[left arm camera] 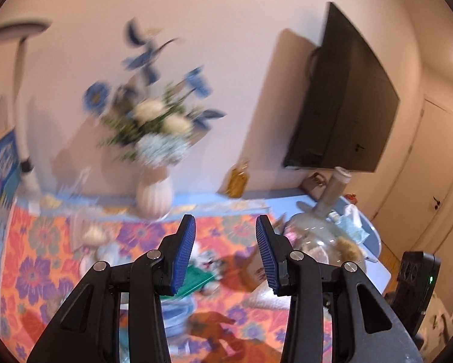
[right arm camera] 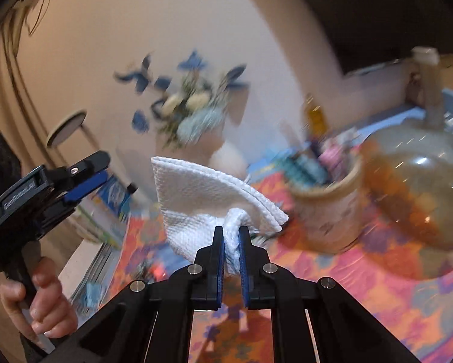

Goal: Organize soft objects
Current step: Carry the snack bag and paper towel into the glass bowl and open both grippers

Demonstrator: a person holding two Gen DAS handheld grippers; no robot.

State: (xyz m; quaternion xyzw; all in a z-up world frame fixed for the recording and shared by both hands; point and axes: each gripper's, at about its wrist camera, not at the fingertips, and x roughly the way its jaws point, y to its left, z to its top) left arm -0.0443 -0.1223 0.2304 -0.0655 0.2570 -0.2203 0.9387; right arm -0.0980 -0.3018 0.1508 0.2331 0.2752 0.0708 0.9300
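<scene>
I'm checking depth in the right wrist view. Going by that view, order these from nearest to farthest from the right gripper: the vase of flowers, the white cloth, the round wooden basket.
1. White cloth: pinched between the fingers of the right gripper.
2. Round wooden basket: on the flowered table cover, ahead and to the right.
3. Vase of flowers: at the back by the wall, behind the cloth.
</scene>
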